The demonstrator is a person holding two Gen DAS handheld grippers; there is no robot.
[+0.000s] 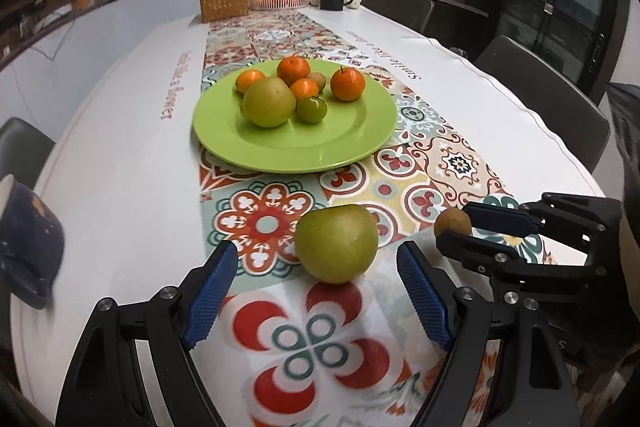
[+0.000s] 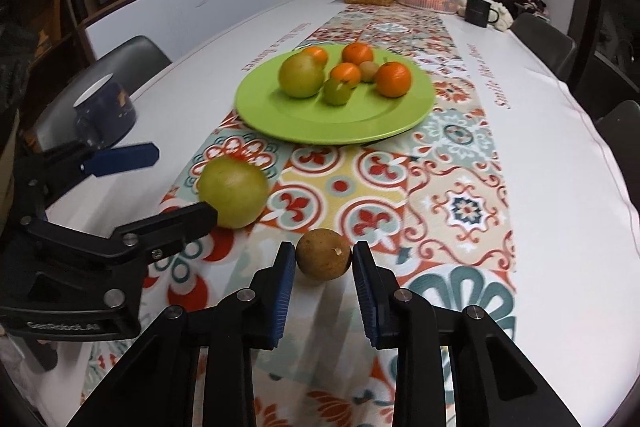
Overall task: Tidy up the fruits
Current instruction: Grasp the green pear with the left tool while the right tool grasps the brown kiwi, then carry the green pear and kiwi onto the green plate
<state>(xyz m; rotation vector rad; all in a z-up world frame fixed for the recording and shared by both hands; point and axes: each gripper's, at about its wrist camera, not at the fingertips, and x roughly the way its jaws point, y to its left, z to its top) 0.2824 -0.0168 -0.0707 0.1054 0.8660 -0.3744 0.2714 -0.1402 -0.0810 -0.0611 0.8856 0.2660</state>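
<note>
Broadly, a long table (image 1: pixel 120 155) carries a patterned runner (image 2: pixel 460 195) down its length, with the green plate (image 1: pixel 296 151) on the runner as landmark. On the plate sit a large green fruit (image 1: pixel 269 102), oranges and small green fruits. Nearer than the plate, a round green apple (image 1: pixel 336 243) lies on the runner between the wide-spread fingers of the left gripper (image 1: pixel 316 297), untouched. Right of the apple, a small brown fruit (image 2: pixel 324 254), stem nub facing the camera, sits between the narrowly parted pads of the right gripper (image 2: pixel 323 291), seemingly just short of contact. Left of the plate stands a dark mug (image 2: pixel 105 109). The left gripper's body reads "GenRobot.AI".
</note>
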